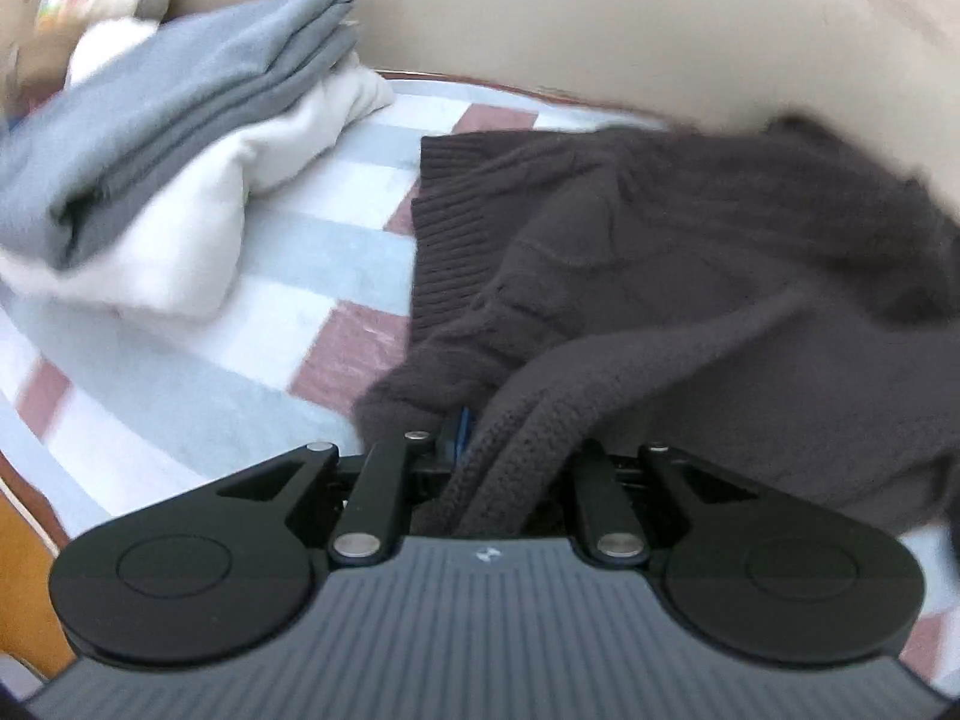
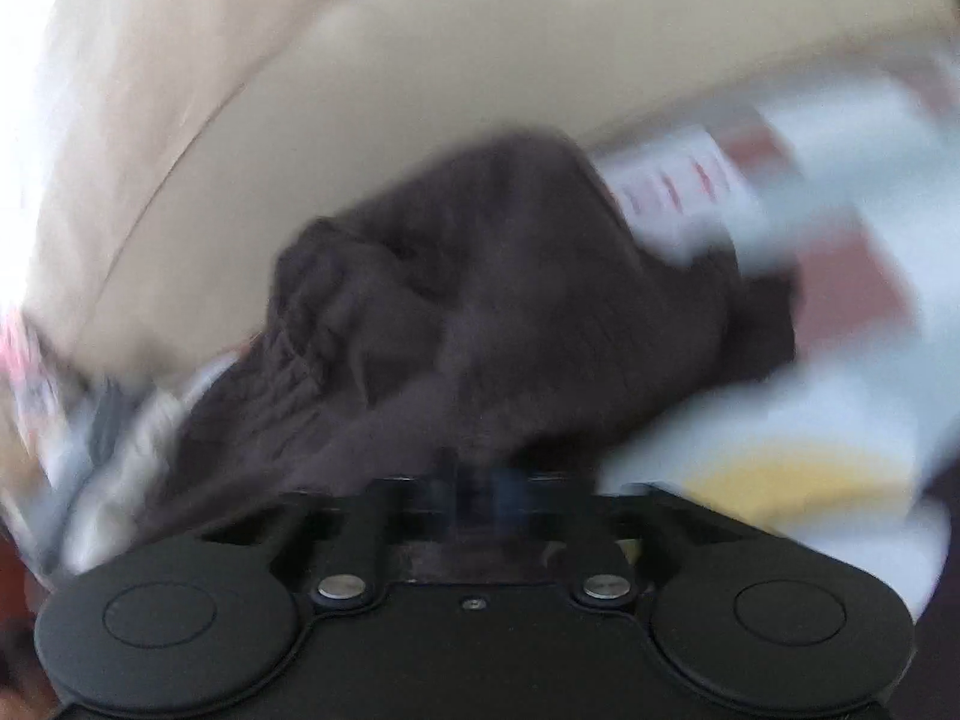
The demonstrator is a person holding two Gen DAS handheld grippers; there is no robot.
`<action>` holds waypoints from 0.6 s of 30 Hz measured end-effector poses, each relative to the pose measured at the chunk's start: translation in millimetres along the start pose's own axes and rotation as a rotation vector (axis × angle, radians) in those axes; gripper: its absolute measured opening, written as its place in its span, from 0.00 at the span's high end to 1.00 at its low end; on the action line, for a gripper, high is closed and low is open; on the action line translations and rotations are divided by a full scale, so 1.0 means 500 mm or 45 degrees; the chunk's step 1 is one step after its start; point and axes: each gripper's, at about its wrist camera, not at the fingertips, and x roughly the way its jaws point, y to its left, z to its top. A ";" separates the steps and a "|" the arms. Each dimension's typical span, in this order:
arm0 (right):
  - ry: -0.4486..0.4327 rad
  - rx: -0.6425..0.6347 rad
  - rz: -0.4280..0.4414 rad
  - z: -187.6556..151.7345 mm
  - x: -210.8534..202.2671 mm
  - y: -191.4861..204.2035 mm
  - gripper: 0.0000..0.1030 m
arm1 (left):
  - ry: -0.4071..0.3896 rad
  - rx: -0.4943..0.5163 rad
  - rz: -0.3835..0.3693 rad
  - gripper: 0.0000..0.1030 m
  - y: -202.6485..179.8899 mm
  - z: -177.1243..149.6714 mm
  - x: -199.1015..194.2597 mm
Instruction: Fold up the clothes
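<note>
Both grippers are seen pinched onto the dark brown knitted sweater (image 1: 690,252), which is spread across the checked red, white and pale-blue bedcover (image 1: 252,372). The left gripper (image 1: 474,438) is closed on a rolled edge of knit that drapes back over its fingers; the right gripper (image 2: 480,480) is closed on bunched fabric — blur hides the exact contact. The garment lies straight ahead of each, its ribbed hem (image 1: 432,228) facing the folded grey and cream stack (image 1: 168,144) — the likely fold direction.

Blk grippers (image 1: 459,438), grey ribbed housing, silver pivot screws.
</note>
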 end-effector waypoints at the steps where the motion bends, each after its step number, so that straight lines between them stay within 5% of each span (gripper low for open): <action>1: -0.039 -0.093 -0.033 0.012 -0.020 0.016 0.92 | -0.007 0.020 -0.031 0.88 -0.006 0.002 -0.005; 3: -0.098 -0.211 -0.133 0.033 -0.078 0.039 0.92 | -0.022 0.054 -0.132 0.88 -0.018 0.006 -0.024; 6: -0.306 -0.282 -0.354 0.054 -0.230 0.015 0.96 | -0.052 0.073 -0.416 0.88 -0.049 0.012 -0.101; 10: -0.407 -0.249 -0.825 0.061 -0.348 -0.119 1.00 | -0.042 0.056 -0.717 0.81 -0.131 -0.004 -0.149; 12: -0.362 -0.185 -0.893 0.058 -0.370 -0.179 0.99 | 0.054 0.045 -0.714 0.81 -0.177 -0.021 -0.110; 15: -0.294 0.052 -0.633 0.043 -0.390 -0.246 0.99 | 0.152 0.077 -0.560 0.81 -0.218 -0.051 -0.050; 18: -0.216 0.032 -0.537 0.024 -0.364 -0.241 0.90 | 0.081 0.036 -0.406 0.80 -0.183 -0.050 -0.035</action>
